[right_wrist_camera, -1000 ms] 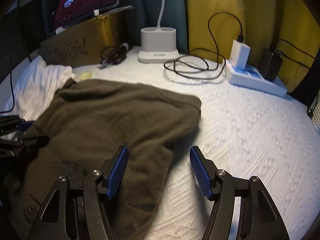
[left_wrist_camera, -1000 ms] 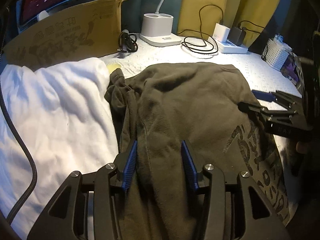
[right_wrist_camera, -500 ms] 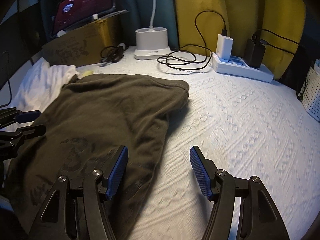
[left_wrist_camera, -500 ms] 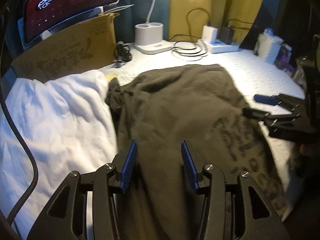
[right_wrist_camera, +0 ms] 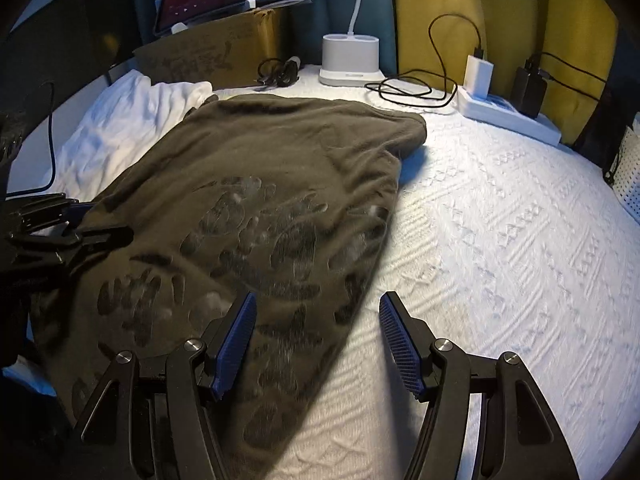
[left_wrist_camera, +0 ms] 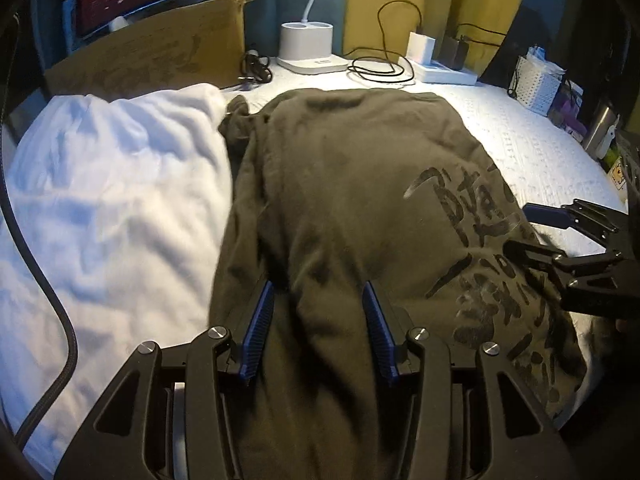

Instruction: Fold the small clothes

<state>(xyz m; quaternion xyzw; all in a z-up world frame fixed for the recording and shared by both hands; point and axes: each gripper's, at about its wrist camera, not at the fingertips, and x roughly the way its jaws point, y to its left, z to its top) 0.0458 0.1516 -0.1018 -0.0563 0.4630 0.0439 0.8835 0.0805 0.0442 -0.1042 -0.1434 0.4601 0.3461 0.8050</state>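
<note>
Garment: a dark olive fleece top with a black brush-lettering print lies spread on the white knit-pattern tabletop cover. In the right wrist view it runs from about 11 o'clock down to 7 o'clock, with its right edge falling diagonally toward 6 o'clock.

Far end: the edge at 12 o'clock looks rounded and doubled, so one fold may already be in. I cannot be sure.

Left side: a bunched part, perhaps a sleeve, sits crumpled at 11 o'clock in the left wrist view, touching the rumpled white cloth beside it.

Left tool: jaws moderately apart, with olive fabric showing between the blue pads. The pads do not visibly pinch it, so I judge nothing is held.

Right tool: jaws wide, straddling the garment's right edge. The left pad is over fabric, the right pad over bare cover, and nothing is gripped.

Done so far: the top is laid out roughly flat, print side up.

Left to do: by my reading, most of the folding. The sides and the bunched part need tucking in, then the length needs halving, since it is not yet a compact packet.

Background: a white two-slot lamp base, a coiled black cable, a white power strip with plugs, and a brown cardboard box stand well apart at 12 o'clock.
</note>
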